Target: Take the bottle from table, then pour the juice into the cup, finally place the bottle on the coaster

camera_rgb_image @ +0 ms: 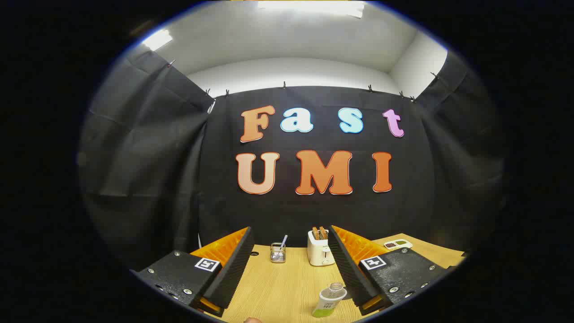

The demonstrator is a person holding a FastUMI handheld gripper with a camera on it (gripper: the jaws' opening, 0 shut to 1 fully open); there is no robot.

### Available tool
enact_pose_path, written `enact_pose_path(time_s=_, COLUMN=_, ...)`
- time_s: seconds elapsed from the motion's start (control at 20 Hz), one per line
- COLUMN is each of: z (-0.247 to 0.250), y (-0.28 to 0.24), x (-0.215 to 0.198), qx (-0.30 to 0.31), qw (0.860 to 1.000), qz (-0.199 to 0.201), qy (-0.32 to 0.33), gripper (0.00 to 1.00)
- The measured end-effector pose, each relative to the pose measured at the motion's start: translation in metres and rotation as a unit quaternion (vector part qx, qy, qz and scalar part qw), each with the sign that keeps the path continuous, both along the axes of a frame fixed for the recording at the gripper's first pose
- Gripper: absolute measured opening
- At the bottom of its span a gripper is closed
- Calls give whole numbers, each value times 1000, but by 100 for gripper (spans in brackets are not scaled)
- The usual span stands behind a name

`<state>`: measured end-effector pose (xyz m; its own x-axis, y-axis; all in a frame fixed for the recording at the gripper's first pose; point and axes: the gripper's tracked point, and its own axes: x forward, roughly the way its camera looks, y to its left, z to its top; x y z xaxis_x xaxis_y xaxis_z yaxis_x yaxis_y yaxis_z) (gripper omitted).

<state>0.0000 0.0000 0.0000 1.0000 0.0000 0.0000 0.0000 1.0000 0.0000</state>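
The tongs are held wide apart above the bench, and nothing is gripped between them. Each finger is black with bumpy foam on its inner face, an orange part behind it, and a small square black-and-white marker on top. The left finger and the right finger are seen low in the gripper view, with the light wooden bench between them. The bottle is found on the bench between the fingers, close beside the inner face of the right finger; whether it is touched by that finger cannot be told. The bottle is small and looks see-through near the top, with a clear round cap or neck, and a green and white label is wrapped around its lower part. It looks tilted in this view, with its top leaning toward the right finger. Beyond the fingers, a small clear glass cup is set on the bench, and a thin straw or stick is stood inside it. To the right of the cup, a white toaster with two brown slices in its slots is seen. Past the right finger, a small white tray with dark bits in it is laid on the bench.
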Motion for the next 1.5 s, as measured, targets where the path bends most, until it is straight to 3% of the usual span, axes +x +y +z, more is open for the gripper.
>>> enact_pose_path(time_s=0.7, z=-12, y=-13, x=4, qx=-3, qw=1000, qz=-9, qy=13, gripper=98)
enact_pose_path(time_s=1.05, z=-32, y=-37, x=7, qx=4, qw=999, qz=-29, qy=28, gripper=98)
enact_pose_path(time_s=1.5, z=-86, y=-51, x=25, qx=-35, qw=996, qz=-38, qy=69, gripper=98)
